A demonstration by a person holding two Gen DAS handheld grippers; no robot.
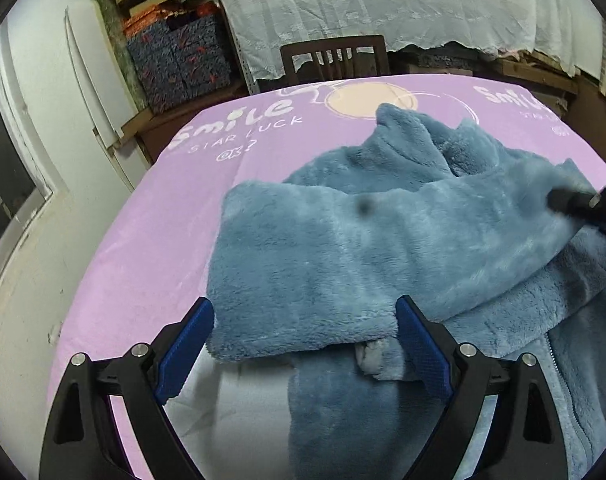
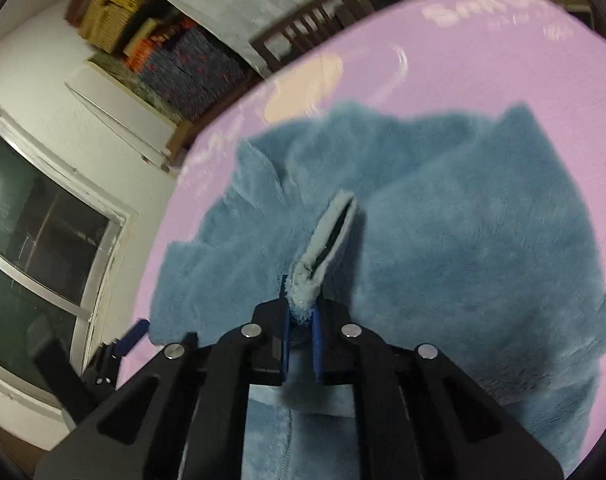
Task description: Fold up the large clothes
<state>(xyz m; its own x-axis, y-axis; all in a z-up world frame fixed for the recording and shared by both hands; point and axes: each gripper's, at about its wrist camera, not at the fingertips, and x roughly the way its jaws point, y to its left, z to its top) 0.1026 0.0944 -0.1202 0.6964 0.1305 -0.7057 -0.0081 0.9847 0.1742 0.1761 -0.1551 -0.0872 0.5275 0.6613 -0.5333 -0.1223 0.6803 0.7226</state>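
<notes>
Here, closest to the person, the right gripper [image 2: 301, 330] is clenched on a pale-lined edge of the blue fleece jacket [image 2: 443, 240], close by its zip. The blue pads are pressed nearly together with the fabric pinched between them, and the edge stands up in a narrow ridge running away from the fingers. To its left, the left gripper [image 1: 305, 344] stands wide apart, released, its blue fingers [image 1: 187, 350] set either side of the end of a folded-over sleeve [image 1: 323, 248]. The pads do not press on the sleeve; a bit of pale cuff [image 1: 373, 360] shows just under the sleeve's end, between the fingers. In the left wrist view, the zipper [image 1: 559, 364] runs down the jacket front at the lower right.

The jacket lies spread on a table covered with a pink cloth [image 1: 151, 216], its sleeve laid across the body and its collar end bunched up toward the far side. Beyond the fleece, the cloth carries white lettering [image 1: 239, 120] and a pale round print [image 1: 369, 100]. A dark wooden chair [image 1: 335, 58] stands at the far edge of the table. Behind it hangs a white lace sheet [image 1: 383, 4], with stacked patterned boxes [image 1: 179, 56] to the left against the white wall. A dark window [image 2: 35, 232] is on the left side of the room.
</notes>
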